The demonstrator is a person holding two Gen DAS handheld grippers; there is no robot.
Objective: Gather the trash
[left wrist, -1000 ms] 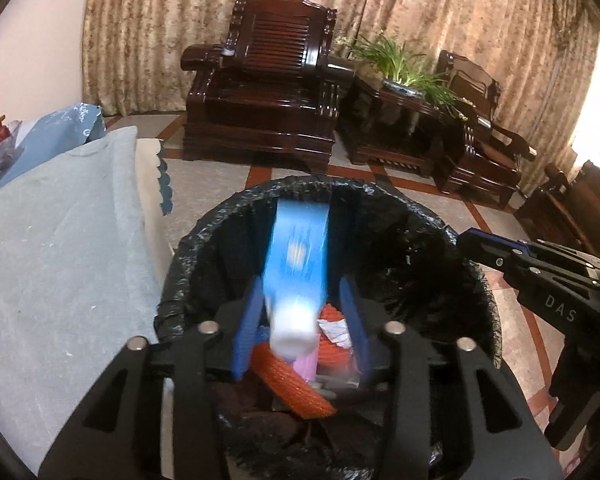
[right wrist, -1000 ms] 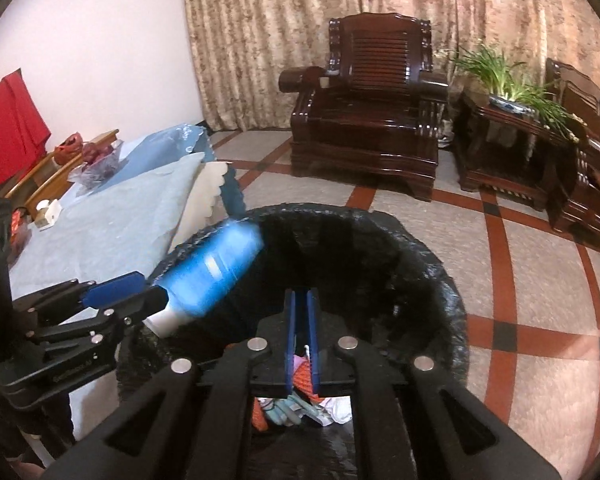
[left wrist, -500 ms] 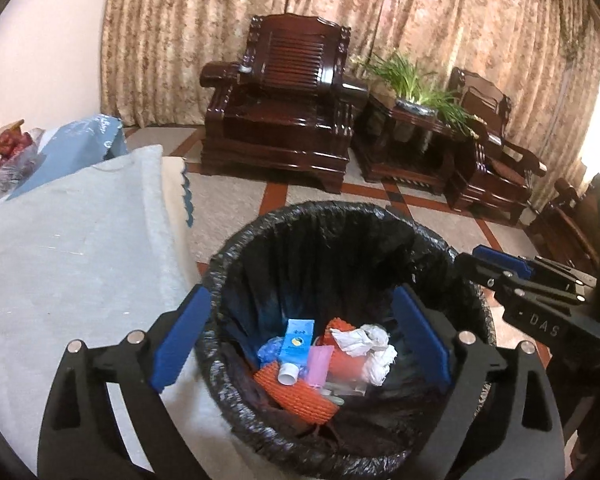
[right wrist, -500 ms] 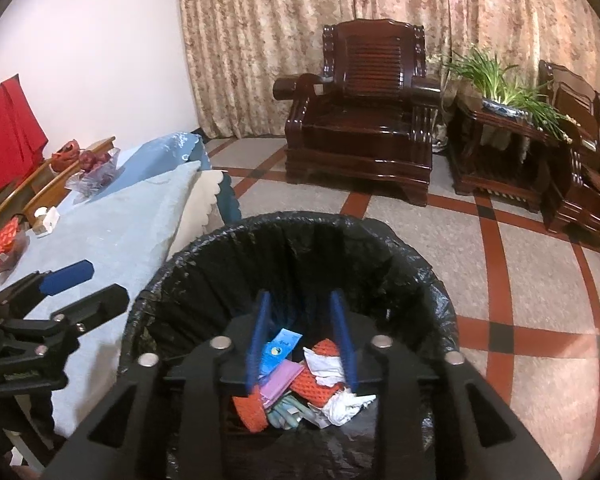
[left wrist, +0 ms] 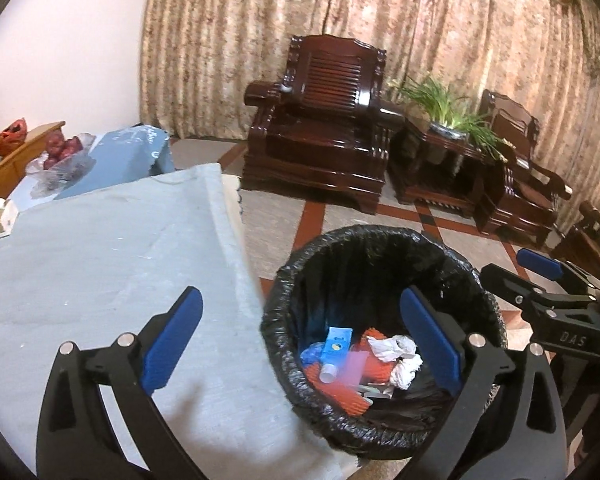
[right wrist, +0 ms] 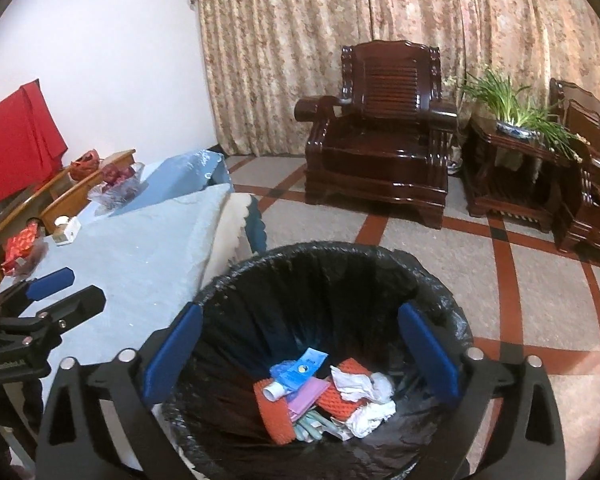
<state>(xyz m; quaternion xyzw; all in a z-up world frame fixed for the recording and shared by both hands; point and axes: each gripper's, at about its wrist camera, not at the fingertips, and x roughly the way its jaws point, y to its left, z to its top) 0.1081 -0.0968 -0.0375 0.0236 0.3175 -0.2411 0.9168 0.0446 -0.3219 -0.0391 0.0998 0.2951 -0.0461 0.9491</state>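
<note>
The table (left wrist: 100,264), under a pale blue cloth, fills nine o'clock in the left wrist view; no trash is visible on it. The bin (right wrist: 440,280), black-lined, stands at its edge, under the right gripper (right wrist: 300,356). The left gripper (left wrist: 300,336) straddles table edge and bin rim, so it is nearer the table. Both sets of jaws stand wide apart, empty. The blue tube (right wrist: 296,372) lies on the trash in the bin, cap toward seven o'clock.

Your left camera is looking down from close above the bench (left wrist: 100,264) edge, with the bin (left wrist: 380,240) to its right. Your right camera is sitting nearer, almost over the bin (right wrist: 324,256). Both are facing the armchair (left wrist: 324,128) and curtains (right wrist: 380,12).
</note>
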